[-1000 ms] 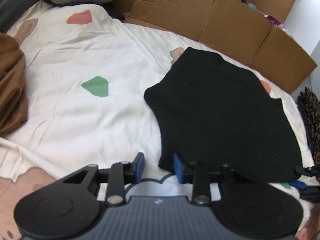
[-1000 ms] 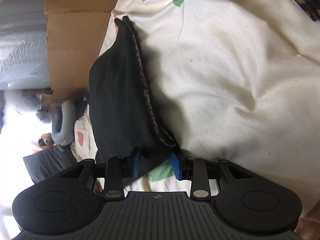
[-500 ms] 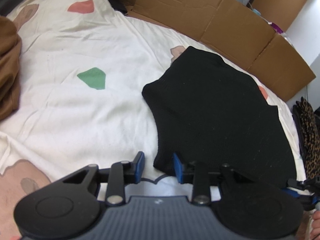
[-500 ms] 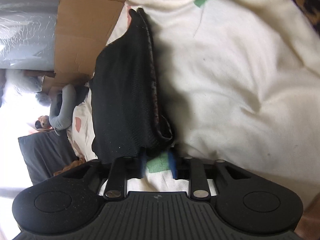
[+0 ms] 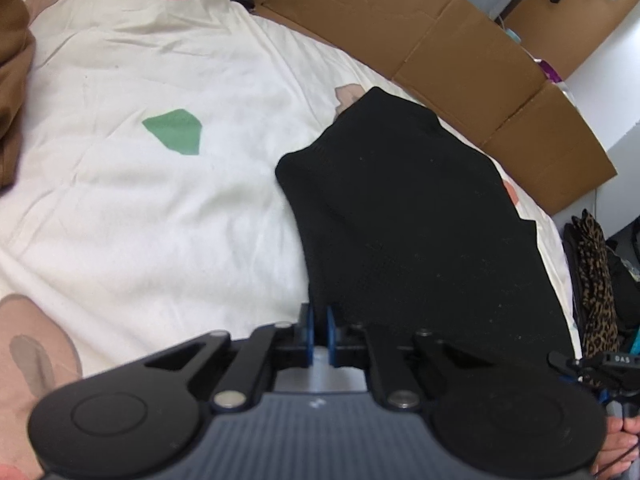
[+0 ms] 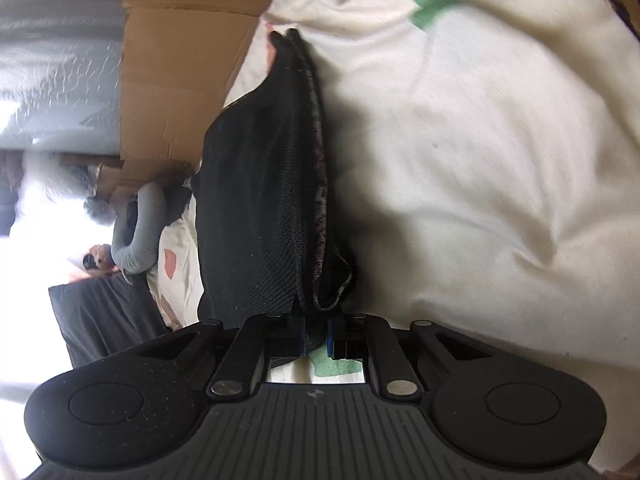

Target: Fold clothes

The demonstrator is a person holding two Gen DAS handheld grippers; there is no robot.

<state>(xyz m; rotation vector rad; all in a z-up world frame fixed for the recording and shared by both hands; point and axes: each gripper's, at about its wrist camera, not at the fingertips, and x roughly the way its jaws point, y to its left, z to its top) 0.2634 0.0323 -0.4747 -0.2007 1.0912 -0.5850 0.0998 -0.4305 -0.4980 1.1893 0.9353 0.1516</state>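
A black knit garment lies folded on a cream bedsheet with coloured patches. My left gripper is shut on the garment's near left corner. In the right wrist view the same garment shows edge-on, its layers stacked. My right gripper is shut on its near corner, with the fabric pinched between the blue pads. The right gripper's tip also shows at the right edge of the left wrist view.
Flattened cardboard stands along the bed's far side. A brown garment lies at the left edge, a leopard-print one at the right. A grey cushion and dark bedding lie far off.
Both grippers were open at the garment's near edge. They have moved forward and closed on its two near corners.
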